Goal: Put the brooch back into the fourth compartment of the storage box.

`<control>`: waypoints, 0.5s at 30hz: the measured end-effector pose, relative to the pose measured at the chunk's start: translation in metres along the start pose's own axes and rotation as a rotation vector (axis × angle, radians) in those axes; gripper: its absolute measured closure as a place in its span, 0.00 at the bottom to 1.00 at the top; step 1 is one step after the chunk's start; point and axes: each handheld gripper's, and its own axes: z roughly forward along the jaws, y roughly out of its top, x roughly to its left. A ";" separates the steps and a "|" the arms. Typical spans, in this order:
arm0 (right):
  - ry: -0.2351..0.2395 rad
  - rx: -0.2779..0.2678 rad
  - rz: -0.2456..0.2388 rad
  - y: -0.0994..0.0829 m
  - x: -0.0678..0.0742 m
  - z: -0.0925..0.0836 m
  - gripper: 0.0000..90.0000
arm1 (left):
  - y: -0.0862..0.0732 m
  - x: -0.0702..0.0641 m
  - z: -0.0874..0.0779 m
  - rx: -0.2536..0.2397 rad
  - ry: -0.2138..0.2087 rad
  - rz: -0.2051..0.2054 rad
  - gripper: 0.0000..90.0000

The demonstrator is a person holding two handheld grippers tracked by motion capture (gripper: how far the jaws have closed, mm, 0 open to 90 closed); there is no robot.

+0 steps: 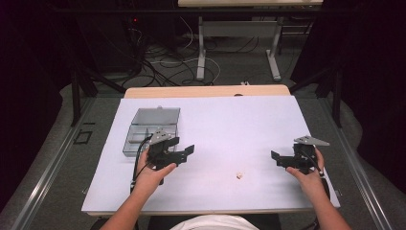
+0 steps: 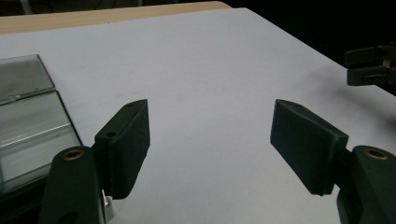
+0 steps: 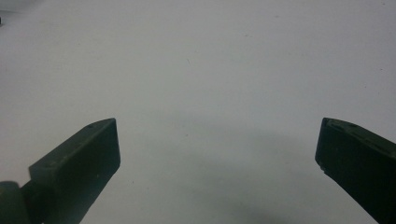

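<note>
The left hand-held gripper (image 1: 184,152) hovers just beside the clear box (image 1: 153,130), its jaws wide apart and holding nothing. The right hand-held gripper (image 1: 276,158) waits near the right edge of the bench (image 1: 230,120), also with jaws apart and empty. Between them, closer to the right one and nearer the person, a small pale cube (image 1: 239,176) lies alone on the white sheet.

The work seems to be at its start — no grasp is made yet. I judge that the cube should go into the box, whose lid stands open at the back. The next move calls for the right hand-held gripper to come down and inward to the cube, then close gently on it, because the piece is very small and can slip away.

Nothing stands in the way on the sheet — only the left hand-held gripper, which is near the box and may need to give room.
</note>
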 end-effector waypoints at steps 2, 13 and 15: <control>0.004 0.001 0.002 0.000 -0.001 0.000 0.00 | 0.001 -0.003 0.001 0.005 0.001 -0.002 0.34; 0.011 0.005 0.008 0.000 -0.002 0.000 0.00 | 0.009 -0.019 0.017 0.014 0.023 0.036 0.38; 0.006 -0.001 0.015 -0.001 -0.002 0.001 0.00 | 0.010 -0.022 0.020 0.034 0.027 0.020 0.40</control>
